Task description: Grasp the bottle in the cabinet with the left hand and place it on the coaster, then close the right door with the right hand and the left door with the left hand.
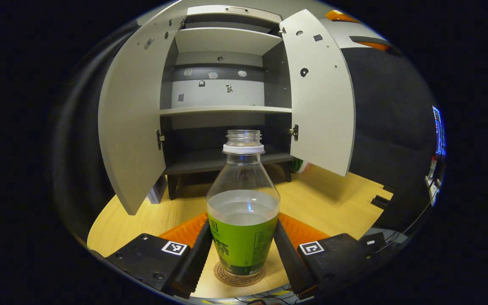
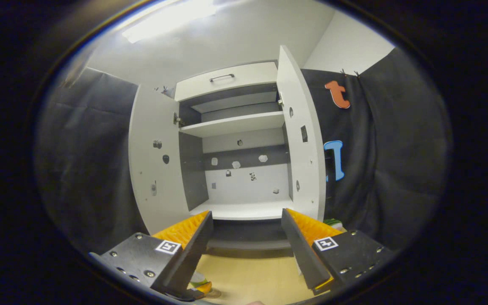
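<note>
A clear bottle [image 1: 242, 212] with a green label, no cap and some liquid inside stands upright on the round brown coaster [image 1: 239, 277] on the wooden table. My left gripper [image 1: 242, 224] is shut on the bottle, one finger pressed to each side of the label. Behind it the white cabinet [image 1: 227, 110] has its left door [image 1: 131, 118] and right door [image 1: 320, 97] both swung open, with bare shelves. In the right gripper view my right gripper [image 2: 247, 216] is open and holds nothing. It faces the cabinet's lower shelf [image 2: 244, 209], between the left door [image 2: 155, 169] and the right door [image 2: 303, 148].
The wooden table [image 1: 333, 195] stretches in front of the cabinet. A small green object [image 1: 299, 165] lies behind the foot of the right door. Black cloth walls close in on both sides. A screen [image 1: 438, 131] glows at the far right.
</note>
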Demonstrator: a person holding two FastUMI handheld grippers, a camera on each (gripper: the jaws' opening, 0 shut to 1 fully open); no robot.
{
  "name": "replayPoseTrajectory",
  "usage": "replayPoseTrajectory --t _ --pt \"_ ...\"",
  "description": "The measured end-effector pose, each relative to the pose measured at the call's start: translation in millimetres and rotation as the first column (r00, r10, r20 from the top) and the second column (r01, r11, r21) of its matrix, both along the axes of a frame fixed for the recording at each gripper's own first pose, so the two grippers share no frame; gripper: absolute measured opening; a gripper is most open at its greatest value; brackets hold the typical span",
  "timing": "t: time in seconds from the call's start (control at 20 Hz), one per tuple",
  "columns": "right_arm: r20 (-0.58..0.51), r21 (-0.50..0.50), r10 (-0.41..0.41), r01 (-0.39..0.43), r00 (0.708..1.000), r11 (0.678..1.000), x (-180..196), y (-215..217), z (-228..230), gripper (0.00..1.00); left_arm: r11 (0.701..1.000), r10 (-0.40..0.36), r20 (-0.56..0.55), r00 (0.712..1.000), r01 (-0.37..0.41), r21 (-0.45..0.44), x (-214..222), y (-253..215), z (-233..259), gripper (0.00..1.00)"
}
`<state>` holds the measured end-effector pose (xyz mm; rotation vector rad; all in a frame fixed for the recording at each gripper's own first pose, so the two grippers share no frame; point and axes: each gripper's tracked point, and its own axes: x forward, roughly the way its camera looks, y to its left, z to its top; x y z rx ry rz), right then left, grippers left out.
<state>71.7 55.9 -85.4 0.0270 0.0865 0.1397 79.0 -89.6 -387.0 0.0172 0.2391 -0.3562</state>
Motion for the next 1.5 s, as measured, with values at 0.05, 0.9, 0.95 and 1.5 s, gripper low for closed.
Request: replayPoseTrajectory --t 0.05,0.9,0.95,1.5 --pt "-0.005 -0.004 -0.006 0.006 1.0 1.0 6 0 -1 0.98 1.0 -0.016 -0.029 0.999 0.016 0.006 -1 -1 -10 0.81" --pt "-0.007 -0.019 -0.078 0.078 0.997 0.997 -19 -43 -8 0.99 0.994 -0.094 -0.122 0.988 0.101 0.047 -4 -5 -11 0.88" --pt "-0.011 -0.024 -0.082 0.082 0.997 0.996 -20 -46 -8 0.99 0.994 -0.09 -0.124 0.988 0.098 0.057 -2 -4 -10 0.88" --pt "-0.026 -0.025 -0.142 0.142 0.989 0.99 -23 -66 -22 0.94 0.996 -0.094 -0.18 0.979 0.091 -0.023 15 -19 -7 0.8"
